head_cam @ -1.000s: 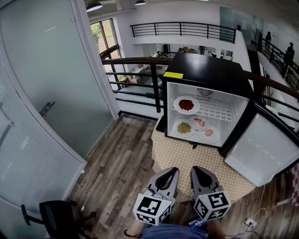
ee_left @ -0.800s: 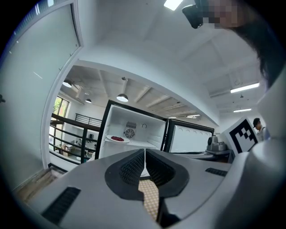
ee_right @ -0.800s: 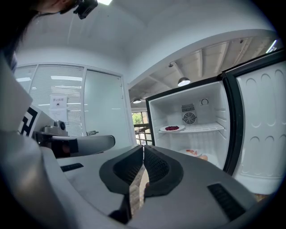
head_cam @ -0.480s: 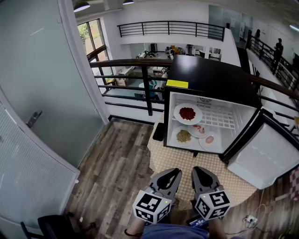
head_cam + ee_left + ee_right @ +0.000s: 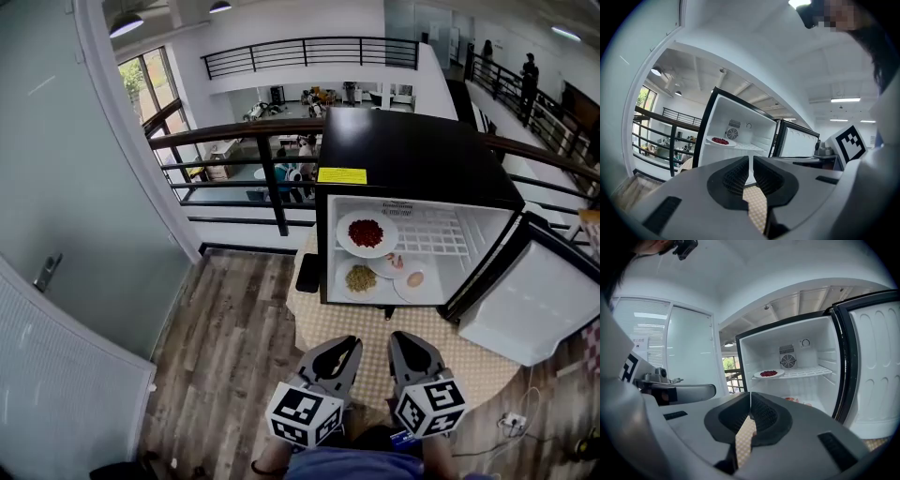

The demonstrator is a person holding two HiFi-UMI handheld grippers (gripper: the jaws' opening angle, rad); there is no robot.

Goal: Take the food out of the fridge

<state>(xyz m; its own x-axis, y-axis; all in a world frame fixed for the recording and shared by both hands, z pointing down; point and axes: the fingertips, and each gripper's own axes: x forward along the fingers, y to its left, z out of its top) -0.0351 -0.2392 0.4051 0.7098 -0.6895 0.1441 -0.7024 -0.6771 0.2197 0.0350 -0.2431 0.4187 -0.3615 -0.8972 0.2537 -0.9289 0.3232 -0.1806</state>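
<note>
Both grippers are hovering empty at 6 o'clock from the open fridge (image 5: pixel 412 155), over the checkered mat (image 5: pixel 370 323). The left gripper (image 5: pixel 343 349) is showing only a thin slit between its jaws, and the right gripper (image 5: pixel 406 345) is showing jaws fully together. The head view is showing the red food plate (image 5: pixel 366 233) on the upper shelf and three lower plates (image 5: pixel 361 278) beneath. The left gripper view is catching only the red one, while the right gripper view is partly glimpsing the lower ones.

Food (image 5: pixel 361 278) on the lower plates (image 5: pixel 425 287) is too small to identify.
</note>
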